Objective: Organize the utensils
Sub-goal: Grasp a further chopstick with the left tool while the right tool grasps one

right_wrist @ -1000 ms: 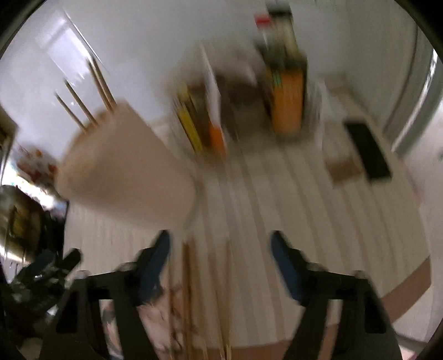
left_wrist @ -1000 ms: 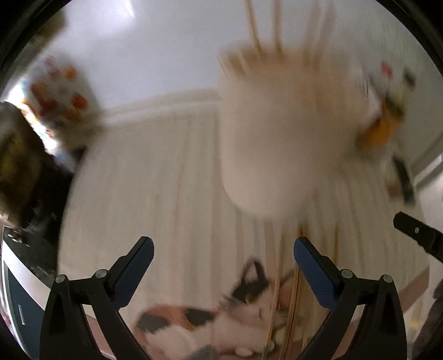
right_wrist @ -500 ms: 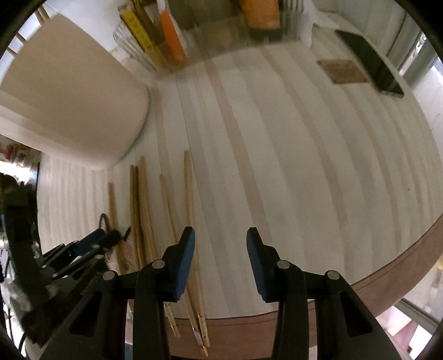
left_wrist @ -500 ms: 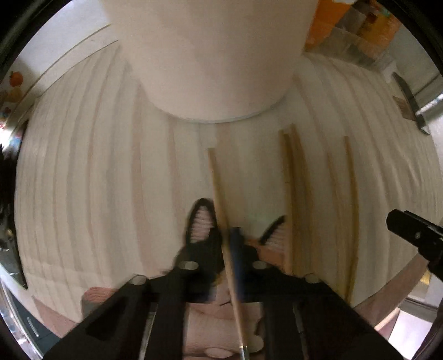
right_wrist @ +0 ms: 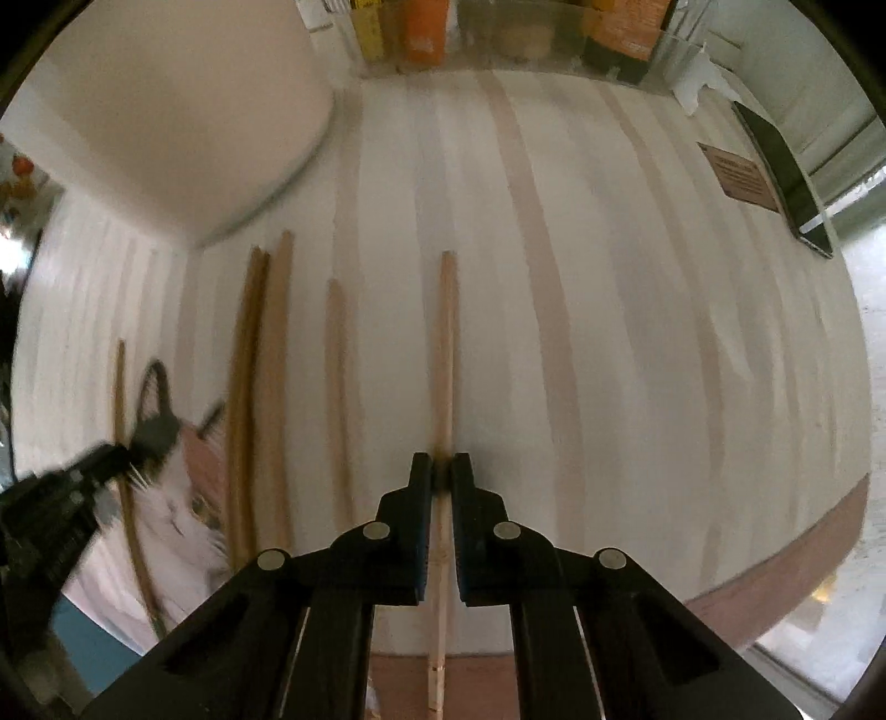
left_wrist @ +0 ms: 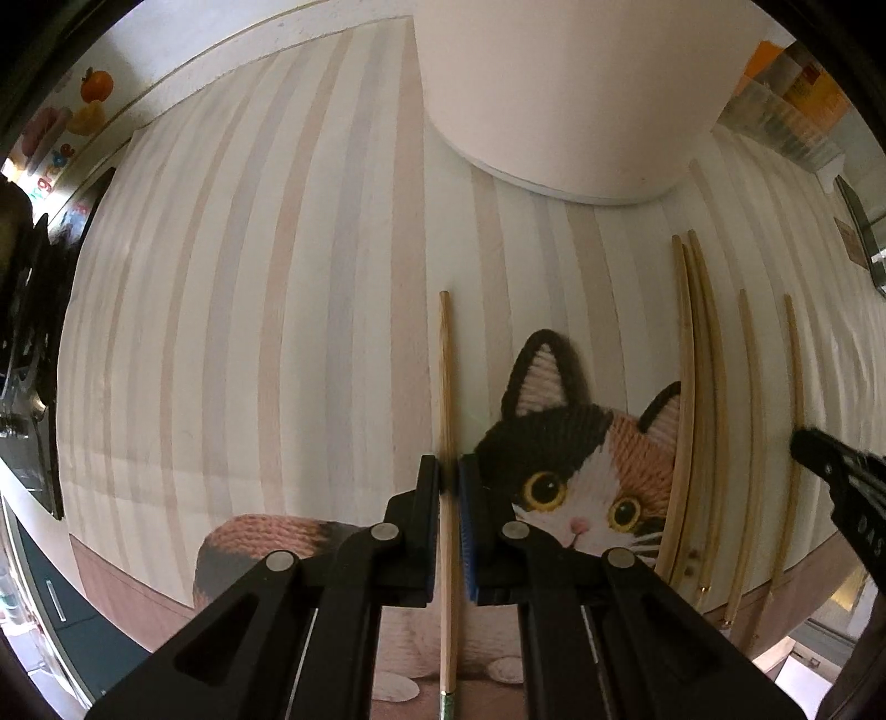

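Note:
Several wooden chopsticks lie side by side on a striped mat (left_wrist: 249, 304), in front of a tall cream holder (left_wrist: 565, 99). My left gripper (left_wrist: 449, 476) points down and is shut on the leftmost chopstick (left_wrist: 444, 360), near its middle. In the right wrist view, my right gripper (right_wrist: 441, 471) is closing its jaws, and the pads press on the rightmost chopstick (right_wrist: 446, 343). Between the two held sticks lie a touching pair (right_wrist: 260, 360) and a single one (right_wrist: 338, 387). The holder (right_wrist: 166, 122) stands at the upper left there. Each gripper shows in the other's view: the right gripper (left_wrist: 830, 471), the left gripper (right_wrist: 83, 476).
A cat picture (left_wrist: 576, 471) is printed on the mat under the chopsticks. At the back stands a clear organiser (right_wrist: 498, 39) with boxes. A dark phone (right_wrist: 786, 177) and a brown card (right_wrist: 742, 177) lie far right. The mat's brown border (right_wrist: 775, 581) runs near the table's edge.
Both grippers have sunk to the mat. The left went from wide open to shut on the leftmost chopstick. The right narrowed and closed onto the rightmost chopstick.

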